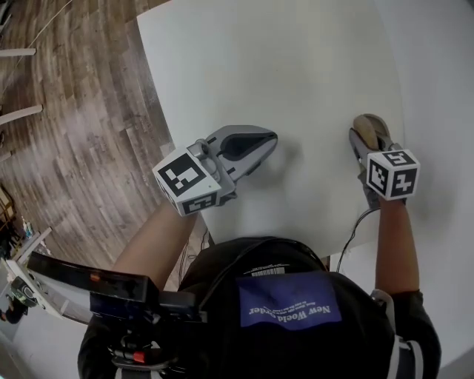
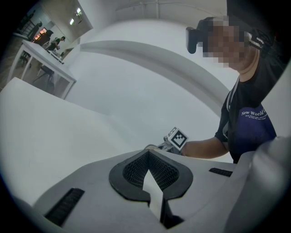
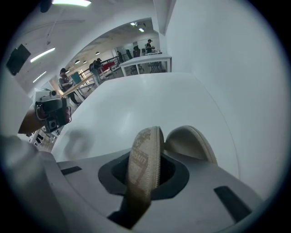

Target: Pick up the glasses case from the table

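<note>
**Right gripper gripping the glasses case by the table's right edge**

The right gripper (image 1: 369,142) is pointing steeply down. Its jaws are standing narrowly apart and pressing on the tan glasses case (image 1: 368,126), which is sitting edge-up between the pads. A paler rounded part is showing just behind the case, and whether that is its other half cannot be told. The case is lying toward the right side of the table (image 1: 296,66), close to the edge. The pictures are not making clear whether it is resting on the top or hanging just off it.

To do this step well, the person is probably best served by lifting straight up and slowly. The grip is taking only a thin rim of a rounded shell, which could pivot or slip sideways out of the pads. Holding the pressure steady and avoiding any twist of the wrist should help.

The left gripper (image 1: 268,139) is lying nearly level over the middle of the table, well apart from the case. Its jaws are meeting at the tips and carrying nothing.

The tabletop is showing plain white, smooth and bare. A wooden floor (image 1: 81,133) is running along its left side. Far across the room, other white tables (image 3: 145,61) are standing under ceiling lights (image 3: 70,2), with people working near them.
</note>
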A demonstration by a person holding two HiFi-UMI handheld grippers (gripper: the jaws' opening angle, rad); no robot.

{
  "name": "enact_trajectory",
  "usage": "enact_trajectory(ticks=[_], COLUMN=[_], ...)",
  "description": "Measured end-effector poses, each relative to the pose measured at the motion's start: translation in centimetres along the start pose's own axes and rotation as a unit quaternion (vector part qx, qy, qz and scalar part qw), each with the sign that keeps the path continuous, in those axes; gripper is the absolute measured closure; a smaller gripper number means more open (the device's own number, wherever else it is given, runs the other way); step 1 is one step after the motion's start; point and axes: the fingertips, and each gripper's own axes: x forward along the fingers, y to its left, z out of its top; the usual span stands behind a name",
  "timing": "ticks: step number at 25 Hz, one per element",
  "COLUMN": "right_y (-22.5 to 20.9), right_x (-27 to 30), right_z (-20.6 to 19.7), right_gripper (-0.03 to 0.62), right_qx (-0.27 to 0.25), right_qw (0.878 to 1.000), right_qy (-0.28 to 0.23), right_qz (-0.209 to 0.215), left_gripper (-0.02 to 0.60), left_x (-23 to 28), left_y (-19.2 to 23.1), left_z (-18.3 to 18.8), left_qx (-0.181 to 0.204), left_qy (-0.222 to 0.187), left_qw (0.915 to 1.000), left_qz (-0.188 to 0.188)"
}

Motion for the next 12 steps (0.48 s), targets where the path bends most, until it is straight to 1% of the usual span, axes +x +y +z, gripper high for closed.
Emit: enact_trajectory(ticks=[7,12], right_y=[0.6,1.0], right_x=[-0.3,-0.1], right_z=[0.1,-0.1], right_gripper=[0.543,0.543], right_qx=[0.001,0.000], right_qw=[1.000,1.000], right_qy=[-0.003,-0.006], right_qz=[-0.008,-0.005], left_gripper=[0.578,0.578], left_x=[-1.5,-3.1], left_y=[-2.9,-4.8], left_z=[1.0,1.4], left_qx=[0.020,0.037], left_qy=[-0.006,-0.008], left_qw=[0.9998,0.9993], left_qz=[-0.006,0.005])
